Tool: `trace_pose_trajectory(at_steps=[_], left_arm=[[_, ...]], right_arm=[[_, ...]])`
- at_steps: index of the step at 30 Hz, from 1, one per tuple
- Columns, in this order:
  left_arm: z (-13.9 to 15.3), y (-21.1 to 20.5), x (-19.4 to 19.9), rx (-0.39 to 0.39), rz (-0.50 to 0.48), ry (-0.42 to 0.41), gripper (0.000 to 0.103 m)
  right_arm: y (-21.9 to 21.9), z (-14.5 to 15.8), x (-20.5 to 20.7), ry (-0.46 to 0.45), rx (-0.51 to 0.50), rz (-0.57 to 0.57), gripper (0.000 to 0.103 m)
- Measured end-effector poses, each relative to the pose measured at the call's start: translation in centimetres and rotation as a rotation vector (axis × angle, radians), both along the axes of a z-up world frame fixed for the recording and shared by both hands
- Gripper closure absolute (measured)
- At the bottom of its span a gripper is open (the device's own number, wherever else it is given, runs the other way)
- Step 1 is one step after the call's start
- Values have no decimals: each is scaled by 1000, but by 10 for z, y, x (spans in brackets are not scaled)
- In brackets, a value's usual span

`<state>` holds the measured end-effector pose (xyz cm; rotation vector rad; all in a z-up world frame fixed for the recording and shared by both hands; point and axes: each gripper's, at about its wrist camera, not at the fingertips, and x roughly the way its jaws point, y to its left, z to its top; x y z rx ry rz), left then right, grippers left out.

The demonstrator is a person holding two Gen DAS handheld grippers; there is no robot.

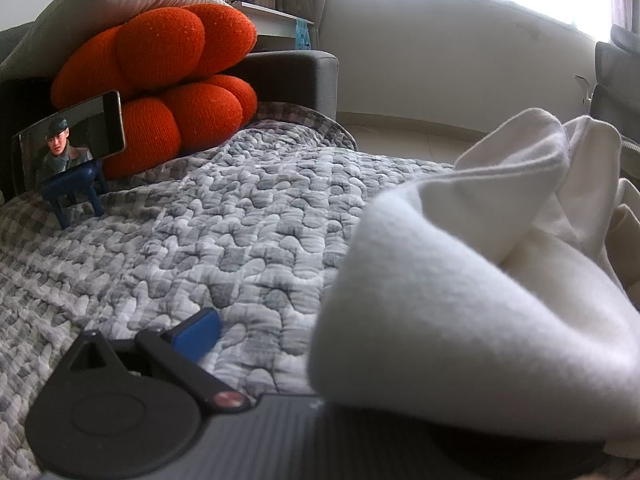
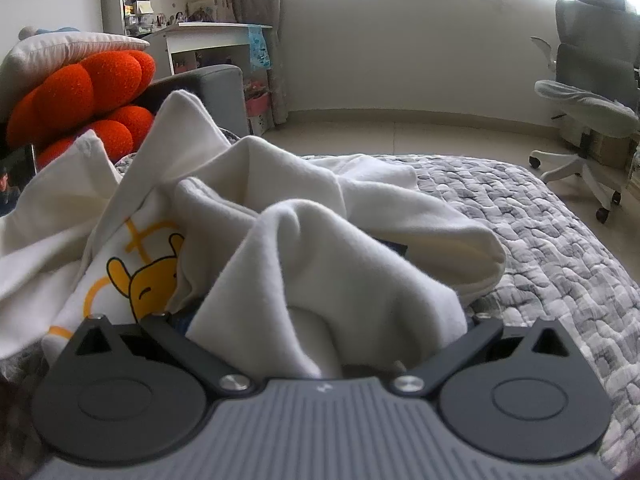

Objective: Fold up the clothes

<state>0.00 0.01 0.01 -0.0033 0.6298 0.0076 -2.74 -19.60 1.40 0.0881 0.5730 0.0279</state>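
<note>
Folding hasn't started, as far as I can judge: the white T-shirt (image 2: 304, 236) is one crumpled heap on the grey checked quilt (image 2: 560, 240), no flat panel, no clean crease anywhere. Everything is left to do: spread it, smooth it, fold it.

The shirt looks soft and thick-ish, cream-white, bunched into tall ridges with a yellow cartoon print (image 2: 140, 280) showing on its left side in the right wrist view. Something dark blue peeks out under the folds; can't tell what.

My right gripper (image 2: 320, 344) sits right at the heap, jaws spread wide, cloth spilling between the finger arms but nothing pinched. My left gripper (image 1: 304, 336) is released too: its one visible blue fingertip (image 1: 196, 334) hovers over bare quilt, the other side buried behind a shirt fold that drapes over the gripper body.

An orange knot cushion (image 1: 160, 80) and a phone (image 1: 68, 136) on a blue stand lie beyond, well apart from the shirt.
</note>
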Motion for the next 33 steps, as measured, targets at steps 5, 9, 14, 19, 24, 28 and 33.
trace_pose_trajectory(at_steps=[5, 9, 14, 19, 24, 28, 33], left_arm=[[1, 1, 0, 3, 0, -1, 0], [1, 1, 0, 5, 0, -3, 0], [2, 2, 0, 8, 0, -4, 0], [2, 2, 0, 11, 1, -6, 0], [2, 0, 0, 16, 4, -7, 0], [1, -1, 0, 20, 5, -9, 0], [1, -1, 0, 21, 7, -12, 0]], right_arm=[[4, -1, 0, 3, -13, 2, 0], [4, -2, 1, 5, 2, 0, 0], [2, 0, 0, 4, 8, -2, 0], [-3, -1, -1, -3, 46, -4, 0], [-6, 0, -3, -14, 65, -9, 0], [-8, 0, -3, -20, 82, -8, 0], [-7, -1, -2, -21, 78, -10, 0]])
